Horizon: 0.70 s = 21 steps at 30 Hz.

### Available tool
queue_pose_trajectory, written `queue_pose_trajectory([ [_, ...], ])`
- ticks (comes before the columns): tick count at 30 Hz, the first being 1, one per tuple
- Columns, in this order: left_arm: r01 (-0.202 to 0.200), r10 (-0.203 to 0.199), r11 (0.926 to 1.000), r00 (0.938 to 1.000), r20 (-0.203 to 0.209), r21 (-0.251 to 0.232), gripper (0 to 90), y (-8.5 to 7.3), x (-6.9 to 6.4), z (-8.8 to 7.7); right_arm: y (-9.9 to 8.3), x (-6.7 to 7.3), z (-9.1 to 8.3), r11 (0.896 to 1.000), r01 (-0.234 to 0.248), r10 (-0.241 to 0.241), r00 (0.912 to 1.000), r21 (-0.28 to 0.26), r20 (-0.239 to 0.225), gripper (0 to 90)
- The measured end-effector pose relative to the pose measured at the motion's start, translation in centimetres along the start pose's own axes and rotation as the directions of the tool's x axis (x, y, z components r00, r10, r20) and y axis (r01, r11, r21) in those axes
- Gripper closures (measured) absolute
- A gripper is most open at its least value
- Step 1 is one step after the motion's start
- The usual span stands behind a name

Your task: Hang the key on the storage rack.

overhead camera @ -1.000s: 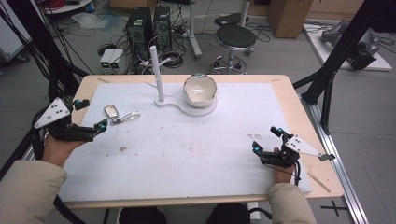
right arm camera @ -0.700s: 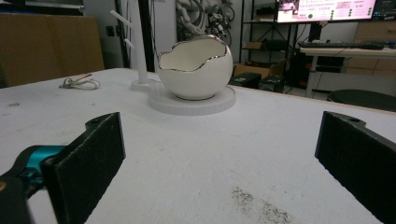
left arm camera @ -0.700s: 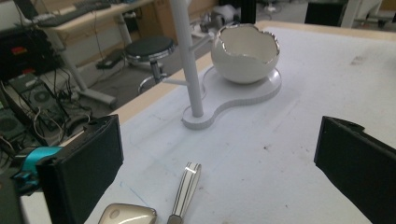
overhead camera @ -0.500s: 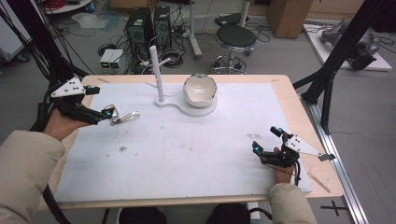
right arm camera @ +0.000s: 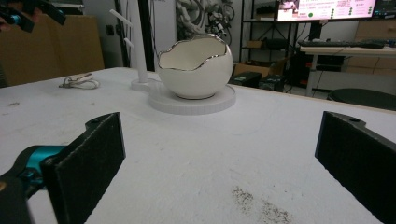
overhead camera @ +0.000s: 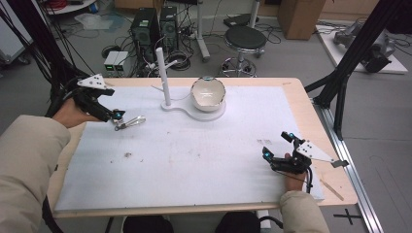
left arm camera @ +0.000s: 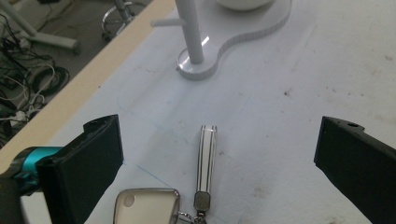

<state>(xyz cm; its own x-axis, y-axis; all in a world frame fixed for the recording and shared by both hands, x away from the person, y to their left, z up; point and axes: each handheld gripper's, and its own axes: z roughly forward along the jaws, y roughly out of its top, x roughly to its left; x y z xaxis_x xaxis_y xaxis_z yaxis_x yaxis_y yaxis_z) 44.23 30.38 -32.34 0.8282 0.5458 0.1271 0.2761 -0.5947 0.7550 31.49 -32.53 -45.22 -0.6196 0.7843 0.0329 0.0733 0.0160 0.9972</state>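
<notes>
Workshop floor behind, with computer towers (overhead camera: 153, 26), tangled cables and a round black stool (overhead camera: 247, 38) beyond the far edge. The surface (overhead camera: 194, 160) is a wooden table under a white sheet, flecked with a few dark specks.

At the far left, the left gripper (overhead camera: 115, 114) hangs just above the sheet, its jaws spread wide. The key ring (overhead camera: 130, 123) lies flat on the sheet right at those jaw tips; in the left gripper view its white strap (left arm camera: 207, 156) points away between the two jaws, touching neither, and the silver fob (left arm camera: 145, 207) sits nearer the left jaw.

Toward the middle at the back, the white stand (overhead camera: 165, 77) rises upright from its flat base, with the egg-shaped white bowl (overhead camera: 208, 93) seated on the base's round end.

Over on the right, the right gripper (overhead camera: 277, 148) rests low near the near edge, jaws wide apart with nothing between them, well apart from the key ring.
</notes>
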Motion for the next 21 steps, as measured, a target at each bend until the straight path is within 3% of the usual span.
queue_pose_trajectory([
  [3,-0.024,0.023,0.9987,0.9996,0.014,0.046,1.7,0.2,0.3,0.8,0.0,0.0,0.0,1.0,0.0,0.0,1.0,0.001,0.0,0.7],
  [7,-0.064,0.057,0.9891,0.9971,0.05,0.133,1.7,0.7,0.5,2.2,0.0,-0.1,0.0,1.0,0.002,-0.002,1.0,0.002,0.004,0.7],
  [8,-0.078,0.071,0.9879,0.9956,0.062,0.134,1.7,0.8,0.5,2.4,0.0,-0.1,0.1,1.0,-0.003,0.003,1.0,0.002,0.006,0.7],
  [10,-0.074,0.063,0.9881,0.9949,0.079,0.135,1.7,0.7,0.7,2.8,0.0,0.0,0.1,1.0,0.001,-0.001,1.0,0.003,0.005,0.7],
  [13,-0.088,0.073,0.9767,0.9937,0.085,0.196,1.8,0.4,0.9,3.6,0.0,0.0,0.1,1.0,-0.001,0.001,1.0,0.002,0.005,0.7],
  [18,-0.084,0.064,0.9699,0.9938,0.091,0.229,1.7,0.1,1.0,4.9,0.0,0.0,0.0,1.0,-0.001,0.001,1.0,0.007,0.004,0.7],
  [21,-0.088,0.061,0.9603,0.9923,0.108,0.265,1.7,-0.3,1.1,5.8,0.0,0.0,0.0,1.0,-0.001,0.001,1.0,0.008,0.002,0.7],
])
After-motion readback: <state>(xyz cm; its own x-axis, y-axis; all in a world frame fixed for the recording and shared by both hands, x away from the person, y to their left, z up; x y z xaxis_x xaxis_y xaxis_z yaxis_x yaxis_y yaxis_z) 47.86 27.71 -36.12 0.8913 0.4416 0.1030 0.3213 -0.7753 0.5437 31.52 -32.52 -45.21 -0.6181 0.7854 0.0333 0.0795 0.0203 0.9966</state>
